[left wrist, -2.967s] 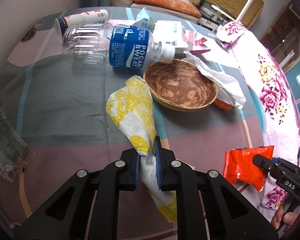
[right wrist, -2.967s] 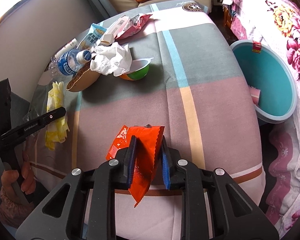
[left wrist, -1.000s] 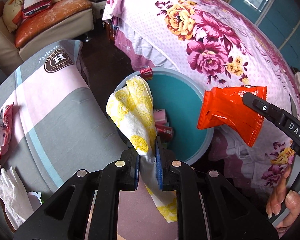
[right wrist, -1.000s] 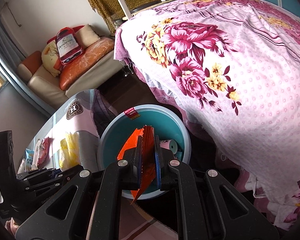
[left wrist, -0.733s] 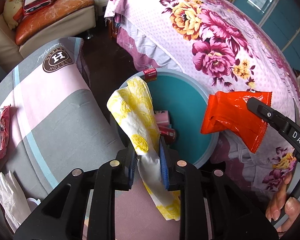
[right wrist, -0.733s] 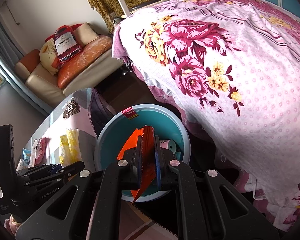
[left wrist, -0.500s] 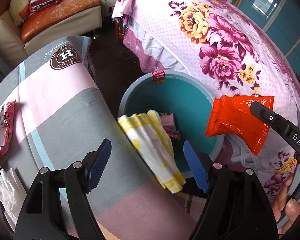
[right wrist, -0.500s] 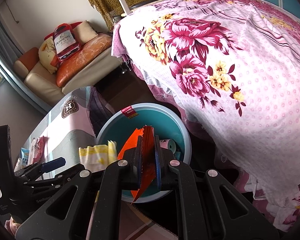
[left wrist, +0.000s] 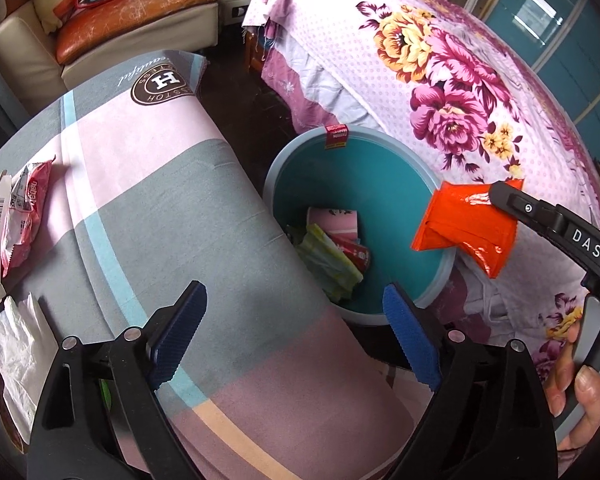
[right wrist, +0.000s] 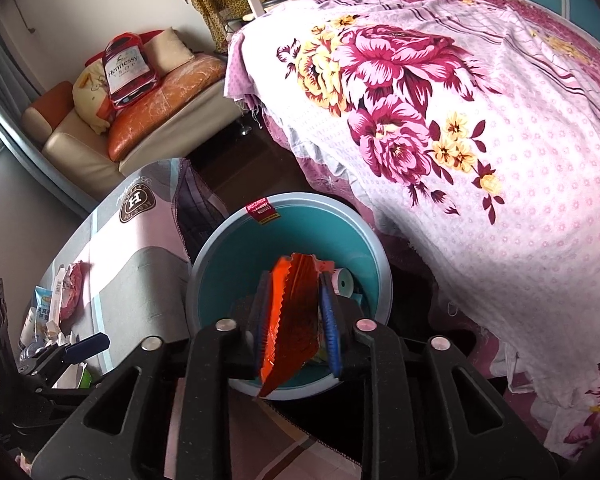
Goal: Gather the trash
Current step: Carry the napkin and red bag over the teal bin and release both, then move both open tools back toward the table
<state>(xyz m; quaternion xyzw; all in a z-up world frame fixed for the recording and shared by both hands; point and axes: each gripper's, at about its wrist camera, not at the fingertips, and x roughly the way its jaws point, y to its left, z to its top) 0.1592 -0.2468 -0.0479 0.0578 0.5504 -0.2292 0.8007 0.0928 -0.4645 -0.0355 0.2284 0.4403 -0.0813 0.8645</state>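
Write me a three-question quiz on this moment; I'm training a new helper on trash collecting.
1. True or false: the left gripper has nothing between its pads.
2. Which item sits between the right gripper's opening jaws? A) orange packet B) tissue C) bottle
3. Fill in: the yellow-patterned wrapper lies inside the teal ____.

Key:
1. True; its jaws are opening, empty.
2. A, the orange packet, above the bin.
3. bin.

The table (left wrist: 148,208) hides the near rim of the teal bin (left wrist: 380,184).
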